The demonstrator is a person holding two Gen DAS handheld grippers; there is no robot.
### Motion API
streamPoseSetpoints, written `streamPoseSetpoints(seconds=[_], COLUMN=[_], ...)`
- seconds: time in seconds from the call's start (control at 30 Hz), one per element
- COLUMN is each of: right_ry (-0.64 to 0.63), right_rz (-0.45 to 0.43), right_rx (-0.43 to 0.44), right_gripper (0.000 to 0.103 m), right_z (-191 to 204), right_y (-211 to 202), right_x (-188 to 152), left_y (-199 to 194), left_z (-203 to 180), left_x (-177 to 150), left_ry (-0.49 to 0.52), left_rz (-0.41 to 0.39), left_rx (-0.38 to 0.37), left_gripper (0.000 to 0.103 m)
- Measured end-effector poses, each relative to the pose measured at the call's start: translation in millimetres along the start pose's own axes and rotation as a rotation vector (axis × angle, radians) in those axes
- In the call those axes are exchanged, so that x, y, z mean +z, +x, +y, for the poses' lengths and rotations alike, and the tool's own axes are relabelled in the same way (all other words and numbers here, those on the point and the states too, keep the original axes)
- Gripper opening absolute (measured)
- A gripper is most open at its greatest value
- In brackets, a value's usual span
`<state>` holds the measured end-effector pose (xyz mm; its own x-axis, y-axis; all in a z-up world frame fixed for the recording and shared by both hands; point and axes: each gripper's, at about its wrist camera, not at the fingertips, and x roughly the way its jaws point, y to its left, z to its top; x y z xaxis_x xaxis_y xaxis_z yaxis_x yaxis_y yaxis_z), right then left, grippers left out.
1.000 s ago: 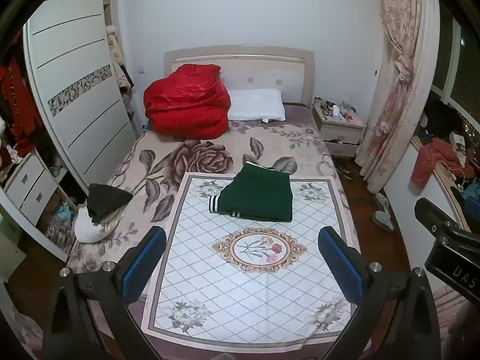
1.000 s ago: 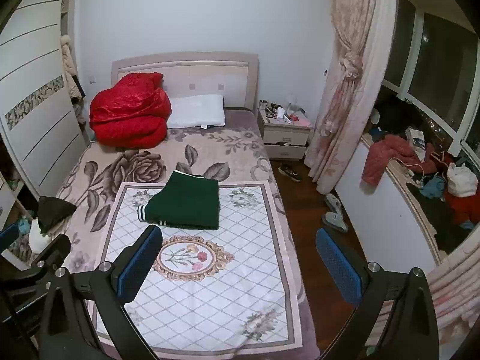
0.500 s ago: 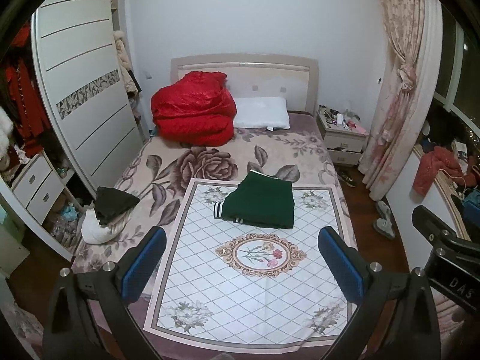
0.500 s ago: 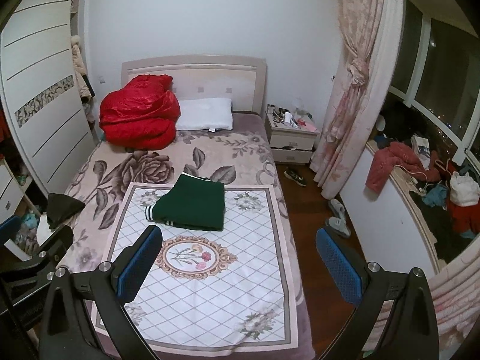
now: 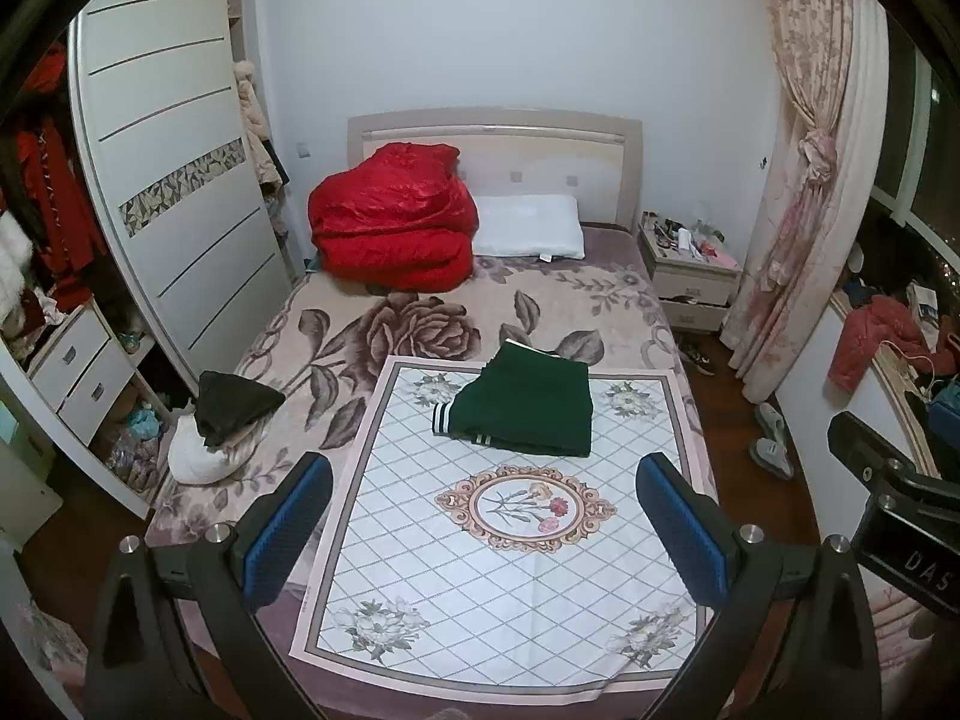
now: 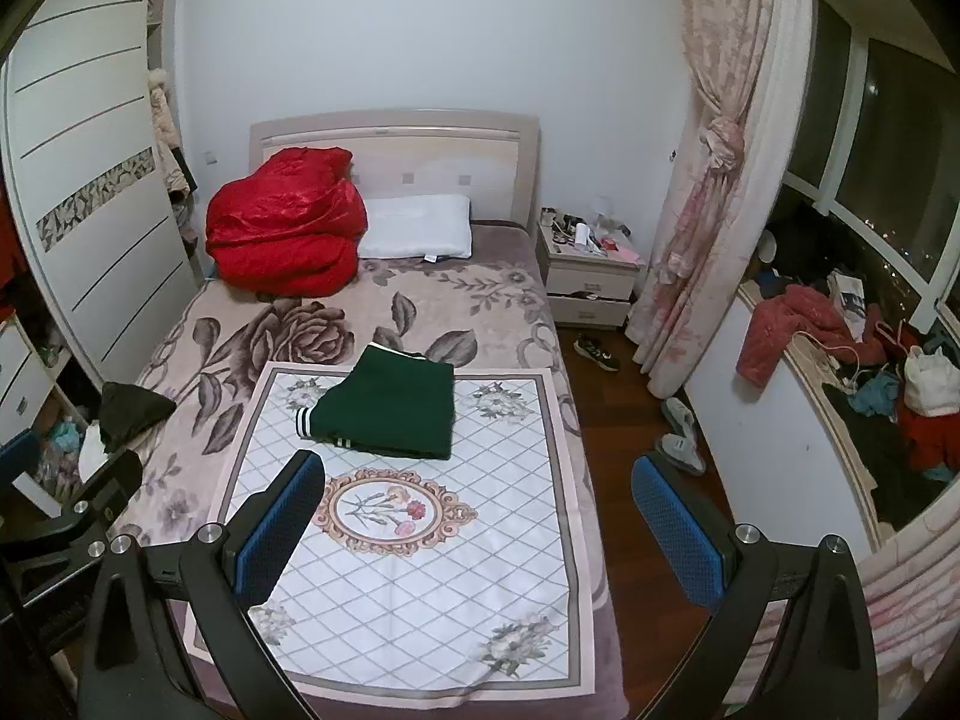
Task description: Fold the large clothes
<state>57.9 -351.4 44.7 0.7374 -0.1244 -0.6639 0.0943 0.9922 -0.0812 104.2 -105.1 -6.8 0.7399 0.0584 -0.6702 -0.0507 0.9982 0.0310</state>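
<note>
A dark green garment with white-striped cuffs (image 5: 528, 408) lies folded into a neat rectangle at the far end of a white quilted cloth (image 5: 510, 570) spread on the bed; it also shows in the right wrist view (image 6: 390, 411). My left gripper (image 5: 486, 531) is open and empty, held high above the near end of the bed, well back from the garment. My right gripper (image 6: 480, 531) is open and empty, above the bed's right edge. A part of the right gripper shows at the right of the left wrist view (image 5: 900, 516).
A red quilt (image 5: 396, 228) and a white pillow (image 5: 528, 234) lie at the headboard. Dark and white clothes (image 5: 222, 414) lie at the bed's left edge. A wardrobe (image 5: 168, 192) stands left, a nightstand (image 5: 690, 282) and a curtain (image 5: 804, 168) right. Shoes (image 6: 681, 438) lie on the floor.
Both grippers have drawn back and tilted down, so the bed sits lower and smaller in both views. The green garment has not moved.
</note>
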Motion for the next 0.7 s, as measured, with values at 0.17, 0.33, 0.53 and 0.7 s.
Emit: streamPoseSetpoints(seconds=[0.17, 0.33, 0.53, 0.7], right_ry=[0.0, -0.002, 0.001, -0.001], right_rz=[-0.001, 0.0, -0.002, -0.003], right_rx=[0.004, 0.006, 0.001, 0.001], right_gripper=[0.103, 0.103, 0.103, 0.103], right_z=[0.2, -1.4, 1.3, 1.5], right_y=[0.9, 0.7, -2.0, 0.3], right_x=[0.1, -0.5, -4.8, -2.4], left_y=[-1.5, -2.4, -1.8, -6.2], left_z=[-0.3, -1.7, -1.5, -4.0], left_x=[-0.4, 0.3, 0.0, 0.0], left_ry=[-0.002, 0.0, -0.001, 0.001], left_rz=[-0.001, -0.003, -0.005, -0.016], left_rx=[0.002, 0.008, 0.007, 0.008], left_gripper=[0.103, 0.103, 0.103, 0.103])
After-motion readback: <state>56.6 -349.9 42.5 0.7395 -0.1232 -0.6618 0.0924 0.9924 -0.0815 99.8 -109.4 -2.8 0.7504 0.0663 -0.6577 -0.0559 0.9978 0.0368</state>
